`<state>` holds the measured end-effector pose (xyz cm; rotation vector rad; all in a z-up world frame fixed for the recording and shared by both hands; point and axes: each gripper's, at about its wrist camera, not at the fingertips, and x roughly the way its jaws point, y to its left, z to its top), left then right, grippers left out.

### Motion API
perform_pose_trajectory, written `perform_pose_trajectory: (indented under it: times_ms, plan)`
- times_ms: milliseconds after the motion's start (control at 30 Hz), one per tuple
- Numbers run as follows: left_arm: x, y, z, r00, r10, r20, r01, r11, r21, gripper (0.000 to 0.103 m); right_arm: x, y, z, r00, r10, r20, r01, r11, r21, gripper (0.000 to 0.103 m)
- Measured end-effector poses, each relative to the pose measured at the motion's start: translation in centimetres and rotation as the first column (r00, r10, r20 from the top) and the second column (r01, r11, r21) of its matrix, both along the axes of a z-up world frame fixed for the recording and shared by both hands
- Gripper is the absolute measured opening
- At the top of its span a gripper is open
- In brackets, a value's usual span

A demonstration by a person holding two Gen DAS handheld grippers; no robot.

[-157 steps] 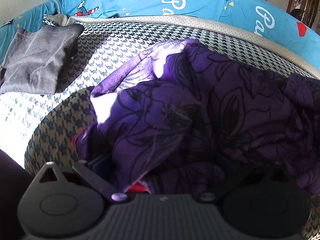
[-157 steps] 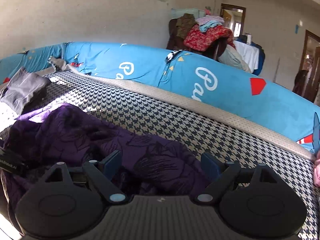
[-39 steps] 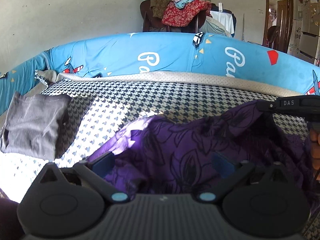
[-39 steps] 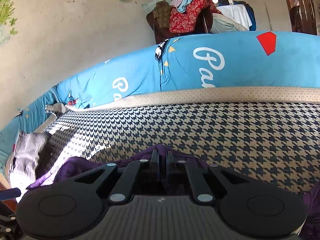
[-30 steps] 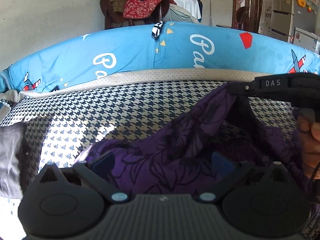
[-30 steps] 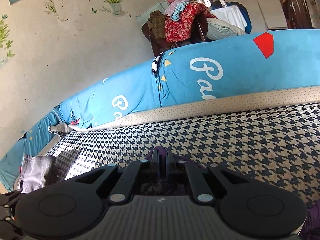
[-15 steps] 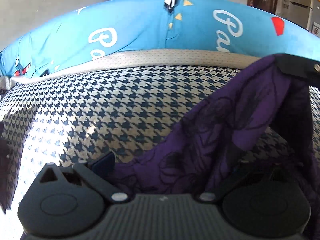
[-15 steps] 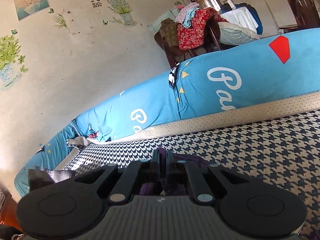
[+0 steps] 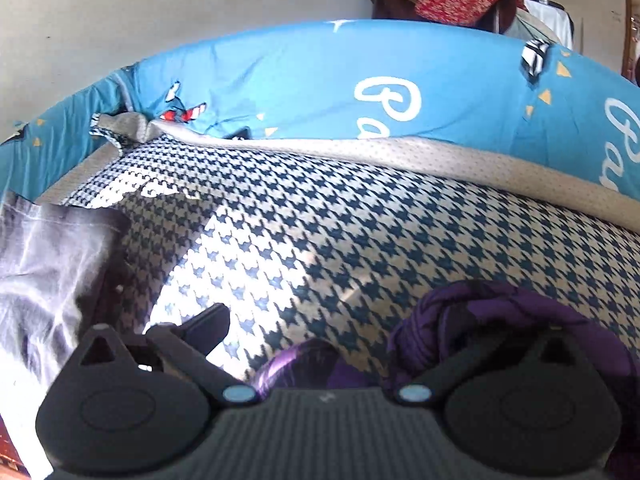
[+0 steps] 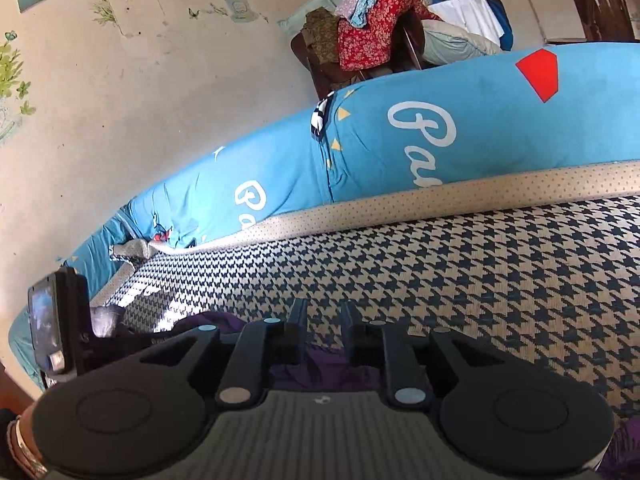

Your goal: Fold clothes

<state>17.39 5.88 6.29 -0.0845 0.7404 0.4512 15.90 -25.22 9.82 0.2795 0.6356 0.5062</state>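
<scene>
The purple flowered garment (image 9: pixel 500 312) is bunched over the right finger of my left gripper (image 9: pixel 332 320), whose jaws stand wide open; the left finger (image 9: pixel 208 322) is bare. In the right wrist view my right gripper (image 10: pixel 323 330) has its fingers slightly apart with a small gap, and purple cloth (image 10: pixel 320 364) lies under and behind them. I cannot tell if the cloth is still pinched. The left gripper's camera body (image 10: pixel 56 328) shows at the left of that view.
A folded grey garment (image 9: pixel 44 272) lies at the left on the houndstooth mattress (image 9: pixel 360 240). A blue printed bolster (image 9: pixel 320 80) runs along the far side. A chair piled with clothes (image 10: pixel 360 32) stands by the wall behind.
My right gripper's fingers have parted a little from fully shut. The purple garment has dropped lower in both views. My left gripper has swung left, so the grey garment is in view again.
</scene>
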Motion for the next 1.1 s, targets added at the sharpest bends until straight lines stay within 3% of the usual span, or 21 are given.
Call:
perform_pose_trajectory:
  times_ms: [133,267,367,500,633,767,867,933,1000,1067,1100]
  plan:
    - [-0.5,2.7,1.9,0.988,0.133,0.084,-0.132,0.991,-0.024,0.103,-0.8,0.7,-0.4,0.996,0.085,-0.007,-0.085,0.995,-0.049,0.021]
    - [-1.4,4.5,3.6,0.954,0.253,0.161,-0.259,0.966,0.016,0.103,-1.4,2.3,-1.4,0.988,0.150,-0.021,-0.152,0.974,-0.168,0.028]
    - [-1.7,5.0,4.3,0.938,0.290,0.188,-0.305,0.950,0.058,0.103,-1.1,2.9,-2.5,0.991,0.122,-0.061,-0.133,0.958,-0.255,0.038]
    - [-2.0,4.7,5.1,0.928,0.297,0.225,-0.330,0.935,0.129,0.103,-0.2,2.2,-3.7,0.990,0.059,-0.128,-0.092,0.959,-0.268,0.042]
    - [-2.7,5.9,5.9,0.902,0.356,0.244,-0.385,0.919,0.081,0.103,0.4,1.7,-4.8,0.983,0.020,-0.184,-0.070,0.960,-0.271,0.053]
    - [-3.5,7.4,6.7,0.871,0.420,0.255,-0.442,0.897,0.033,0.103,0.1,2.6,-5.4,0.975,0.068,-0.212,-0.134,0.941,-0.311,0.064]
    - [-3.9,7.7,7.2,0.864,0.427,0.267,-0.452,0.891,0.036,0.103,-0.5,3.6,-5.7,0.974,0.109,-0.200,-0.177,0.915,-0.363,0.068]
    - [-3.9,7.8,7.3,0.867,0.424,0.262,-0.448,0.893,0.039,0.103,-0.7,3.8,-5.8,0.974,0.121,-0.194,-0.188,0.906,-0.379,0.066]
    - [-3.9,8.1,7.3,0.874,0.419,0.246,-0.435,0.900,0.012,0.103,-0.9,4.0,-5.9,0.974,0.130,-0.187,-0.195,0.899,-0.392,0.056]
    - [-4.1,8.6,7.2,0.878,0.423,0.226,-0.424,0.904,-0.044,0.103,-1.1,4.0,-5.9,0.974,0.133,-0.181,-0.195,0.901,-0.387,0.032]
    - [-4.2,8.8,7.1,0.874,0.432,0.221,-0.430,0.901,-0.059,0.103,-1.1,4.0,-5.8,0.975,0.133,-0.181,-0.194,0.905,-0.380,0.027]
